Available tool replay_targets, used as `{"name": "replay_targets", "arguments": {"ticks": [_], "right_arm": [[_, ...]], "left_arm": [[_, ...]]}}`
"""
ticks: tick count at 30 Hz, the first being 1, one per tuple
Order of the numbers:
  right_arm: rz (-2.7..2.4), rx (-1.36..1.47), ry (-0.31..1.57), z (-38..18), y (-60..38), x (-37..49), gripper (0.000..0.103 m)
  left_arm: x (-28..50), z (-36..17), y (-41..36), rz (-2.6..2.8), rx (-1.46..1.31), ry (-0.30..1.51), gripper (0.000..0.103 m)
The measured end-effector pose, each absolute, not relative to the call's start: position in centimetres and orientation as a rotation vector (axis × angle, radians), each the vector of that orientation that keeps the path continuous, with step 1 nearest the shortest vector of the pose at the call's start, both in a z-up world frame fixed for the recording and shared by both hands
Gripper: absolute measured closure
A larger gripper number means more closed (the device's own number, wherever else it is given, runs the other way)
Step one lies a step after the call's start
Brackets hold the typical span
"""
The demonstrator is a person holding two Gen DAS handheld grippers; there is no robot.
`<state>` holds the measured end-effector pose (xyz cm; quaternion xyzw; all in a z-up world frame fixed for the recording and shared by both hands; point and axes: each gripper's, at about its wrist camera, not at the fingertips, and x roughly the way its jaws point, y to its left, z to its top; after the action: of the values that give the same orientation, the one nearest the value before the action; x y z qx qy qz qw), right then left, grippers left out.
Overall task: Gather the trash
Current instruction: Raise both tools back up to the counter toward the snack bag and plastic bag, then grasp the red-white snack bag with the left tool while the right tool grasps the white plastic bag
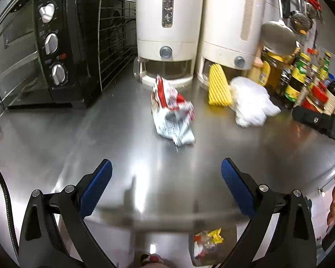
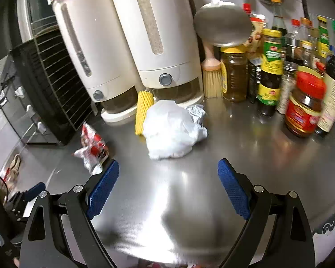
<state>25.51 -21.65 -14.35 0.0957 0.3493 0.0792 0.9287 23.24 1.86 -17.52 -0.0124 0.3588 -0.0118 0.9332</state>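
Crumpled red-and-white wrapper [image 1: 173,109] lies on the steel worktop [image 1: 100,134] ahead of the left tongs [image 1: 166,172], while a white plastic bag [image 2: 172,129] beside yellow foam netting [image 2: 143,111] sits ahead of the right tongs [image 2: 168,172], both tongs wide open and empty.

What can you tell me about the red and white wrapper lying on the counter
The red and white wrapper is a crumpled, glossy, foil-like packet, empty-looking and flattened, with red print on white and silver. It lies loose on the steel counter, in front of the left white dispenser and right of the black oven, apart from the yellow foam net and the white plastic bag. Nothing grips it: the left gripper hangs open short of it. Motion blur hides its print.
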Motion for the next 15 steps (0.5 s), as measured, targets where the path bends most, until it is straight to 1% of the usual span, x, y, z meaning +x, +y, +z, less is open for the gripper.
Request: {"name": "replay_targets", "arguments": {"ticks": [7,10,11,12,14,15], "right_arm": [[0.149,0.173,0.723,-15.6,-20.4,30.2,0.013],[0.139,0.175,0.699,-15.7,-20.1,31.7,0.013],[0.142,0.181,0.692,-15.8,-20.0,32.2,0.015],[0.15,0.191,0.689,-15.9,-19.9,32.7,0.019],[0.147,0.189,0.701,-16.3,-19.7,33.5,0.021],[0.144,0.181,0.713,-16.6,-19.5,33.9,0.025]], "left_arm": [[28.3,-17.2,2.5,0.007,-0.018,0.715,0.011],[30.2,-17.4,2.9,0.008,-0.031,0.715,0.015],[30.7,-17.5,3.0,0.006,-0.035,0.717,0.016],[31.2,-17.6,3.0,0.001,-0.042,0.719,0.016],[32.3,-18.0,3.0,-0.011,-0.049,0.727,0.023],[32.6,-18.2,2.9,-0.017,-0.052,0.729,0.025]]}}
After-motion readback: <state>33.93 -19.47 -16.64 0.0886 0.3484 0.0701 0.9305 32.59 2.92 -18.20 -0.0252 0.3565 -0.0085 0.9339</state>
